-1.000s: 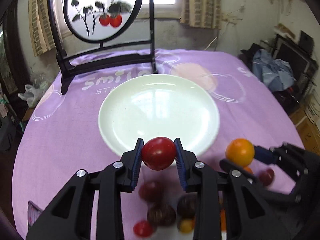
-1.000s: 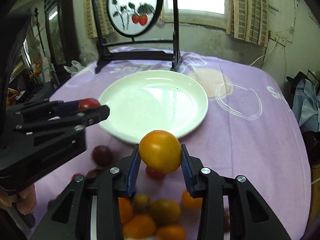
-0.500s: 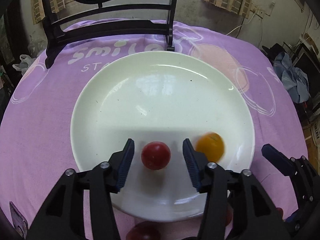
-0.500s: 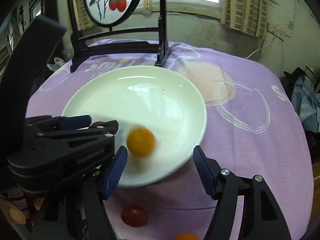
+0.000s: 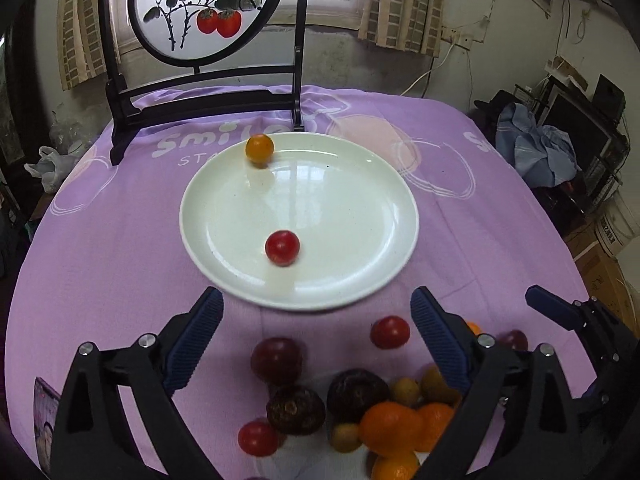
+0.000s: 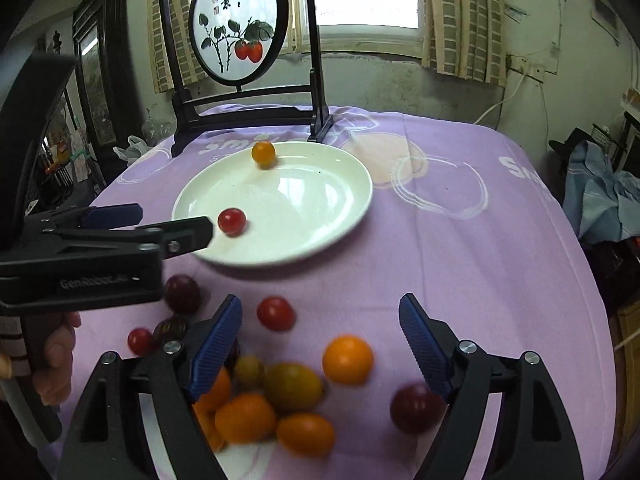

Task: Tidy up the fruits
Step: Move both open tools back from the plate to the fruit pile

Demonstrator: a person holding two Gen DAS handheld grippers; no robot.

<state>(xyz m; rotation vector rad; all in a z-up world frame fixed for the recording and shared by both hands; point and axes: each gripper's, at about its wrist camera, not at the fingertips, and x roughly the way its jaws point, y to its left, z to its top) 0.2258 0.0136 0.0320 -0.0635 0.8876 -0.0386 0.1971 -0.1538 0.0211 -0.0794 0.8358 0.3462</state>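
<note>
Left wrist view: left gripper [image 5: 316, 336] empty, jaws spreading wide, nothing between the pads; it hangs over the near edge of the pile, short of the white plate [image 5: 384, 200]. A second ago it clamped a red tomato [image 5: 282, 247]; that tomato now sits loose on the plate, left of centre. Orange tomato [image 5: 259, 149], carried by the other tool a second ago, now lies at the plate's far rim, slightly blurred, possibly rolling, cannot tell. Purple tablecloth [image 5: 480, 220] bare around the plate. Near edge: the unsorted pile [image 5: 360, 412] of dark, red, yellow and orange fruit, several pieces touching. Right wrist view: the person's hand [image 6: 52, 364] grips the left tool's handle at far left; right gripper [image 6: 320, 340] likewise empty, jaws opening, pads apart above the pile, an orange fruit [image 6: 348, 359] below and between them but untouched. Judgement: two fruits delivered, both tools freed and back over the pile; most of the sorting remains, next pick likely from the pieces directly beneath each tool.
</note>
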